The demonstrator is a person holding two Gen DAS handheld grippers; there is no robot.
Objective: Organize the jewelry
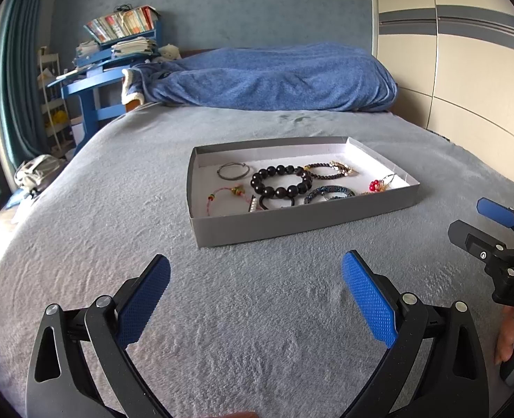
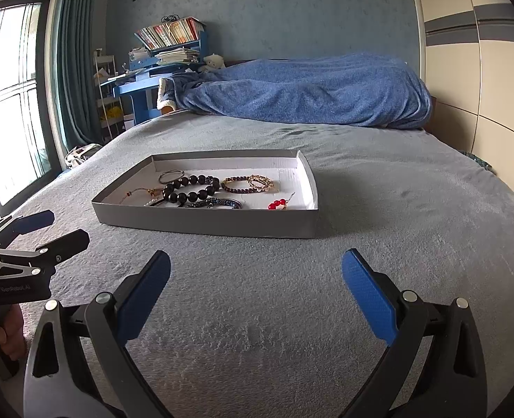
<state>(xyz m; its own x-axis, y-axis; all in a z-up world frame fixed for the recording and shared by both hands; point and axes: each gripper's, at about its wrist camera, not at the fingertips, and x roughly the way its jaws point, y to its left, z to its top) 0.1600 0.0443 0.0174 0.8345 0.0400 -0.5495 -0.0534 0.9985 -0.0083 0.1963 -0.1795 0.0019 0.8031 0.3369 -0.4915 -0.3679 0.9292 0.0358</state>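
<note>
On the grey fleece bed (image 1: 222, 313), shallow grey cardboard tray (image 1: 291, 224) at 12 o'clock (bead bracelets inside), left hand-held gripper (image 1: 255, 271) and right hand-held gripper (image 2: 255, 271) both spread wide, empty.

A wide bed (image 2: 378, 209) with a grey fleece cover fills the room, a rumpled blue blanket (image 2: 309, 94) heaped along its far end against the blue-grey wall (image 2: 274, 10). In the left corner a blue desk (image 2: 142, 94) carries a shelf of books (image 2: 168, 35) and stacked papers, beside teal curtains (image 2: 77, 69) and a tall window (image 2: 9, 87) letting in bright daylight. Cream panels with grey bands, probably wardrobe doors (image 2: 472, 80), line the right side.
</note>
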